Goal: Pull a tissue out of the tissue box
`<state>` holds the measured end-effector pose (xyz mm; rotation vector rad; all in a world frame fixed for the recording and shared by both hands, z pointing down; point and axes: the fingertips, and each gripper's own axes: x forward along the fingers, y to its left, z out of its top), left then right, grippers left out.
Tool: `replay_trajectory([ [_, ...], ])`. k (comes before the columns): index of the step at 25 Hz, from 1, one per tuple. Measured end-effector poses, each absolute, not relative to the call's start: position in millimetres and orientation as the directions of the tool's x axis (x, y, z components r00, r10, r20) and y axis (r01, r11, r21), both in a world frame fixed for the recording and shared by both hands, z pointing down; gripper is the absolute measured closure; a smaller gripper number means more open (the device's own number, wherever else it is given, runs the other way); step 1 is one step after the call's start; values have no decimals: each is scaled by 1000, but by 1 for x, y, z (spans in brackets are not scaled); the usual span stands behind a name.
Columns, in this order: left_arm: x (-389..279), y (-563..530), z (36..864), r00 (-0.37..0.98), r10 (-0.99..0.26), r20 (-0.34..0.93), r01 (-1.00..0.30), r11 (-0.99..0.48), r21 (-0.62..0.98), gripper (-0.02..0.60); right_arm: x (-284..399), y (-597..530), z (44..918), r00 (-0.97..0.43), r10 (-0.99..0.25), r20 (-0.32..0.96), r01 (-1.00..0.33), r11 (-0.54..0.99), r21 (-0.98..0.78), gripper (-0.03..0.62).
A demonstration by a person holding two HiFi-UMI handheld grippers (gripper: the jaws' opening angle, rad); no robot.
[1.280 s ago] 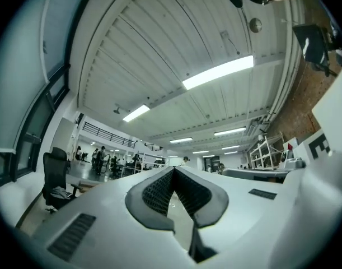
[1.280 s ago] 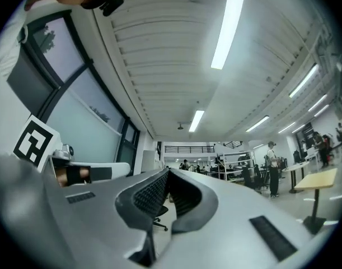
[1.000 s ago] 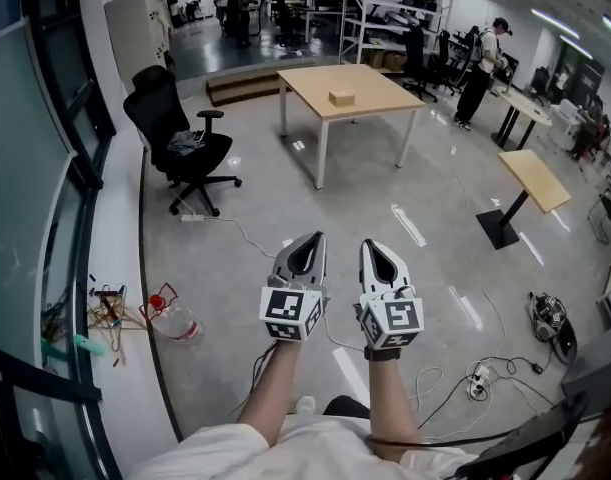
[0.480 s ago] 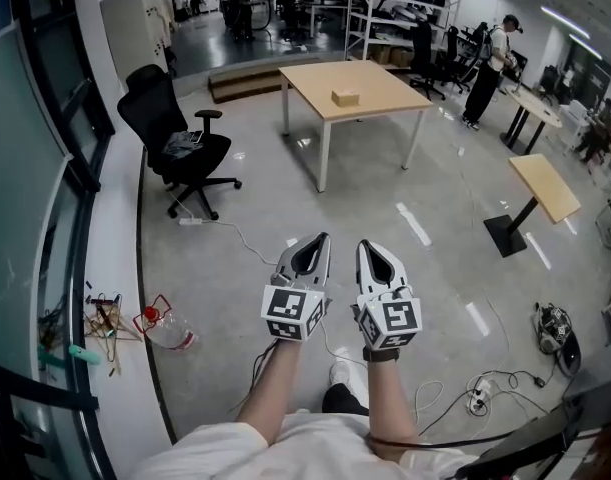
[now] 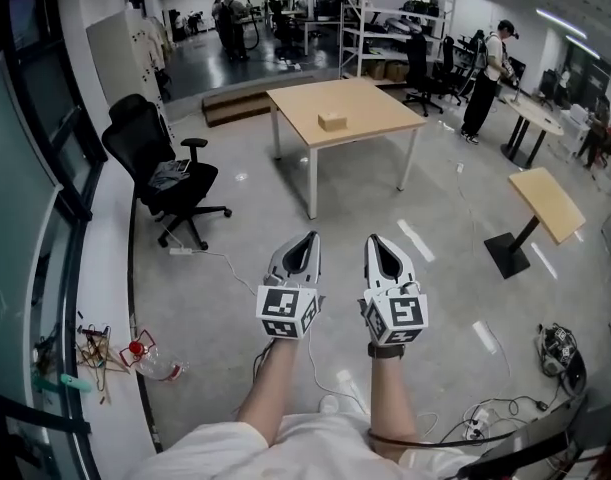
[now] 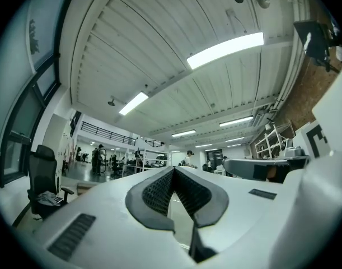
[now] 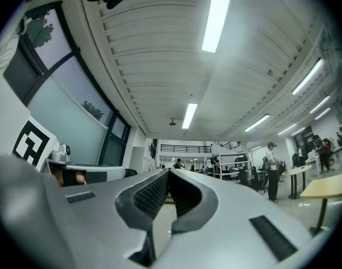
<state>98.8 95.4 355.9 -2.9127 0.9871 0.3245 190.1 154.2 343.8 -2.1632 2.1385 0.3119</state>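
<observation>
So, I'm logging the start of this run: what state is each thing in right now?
left gripper: shut, empty, held in the air.
right gripper: shut, empty, beside the left one.
tissue box: on the wooden table, far from both grippers, untouched.
office chair: nobody in it, items lying on its seat.

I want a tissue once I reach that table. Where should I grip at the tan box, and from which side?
Likely its top face, from above: the tan box lies flat and alone on the table, its top unobstructed. It is too small here to make out a tissue or slot.
</observation>
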Motion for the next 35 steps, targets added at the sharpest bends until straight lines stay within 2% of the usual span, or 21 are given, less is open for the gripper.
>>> replay_trajectory([
  [7, 150, 72, 370, 778, -608, -156, -618, -786, -13, 581, 230, 117, 366, -86, -988, -128, -994, 77, 72, 595],
  [16, 170, 15, 387, 747, -653, -125, -659, -752, -6, 581, 255, 58, 389, -141, -986, -93, -990, 137, 42, 595],
  [28, 224, -96, 366, 769, -612, -187, -622, -783, 3, 581, 310, -46, 370, -50, -992, -112, -995, 40, 88, 595],
  [35, 221, -186, 365, 752, -626, -205, -631, -774, 47, 581, 302, -128, 367, -50, -992, -119, -993, 37, 112, 595],
])
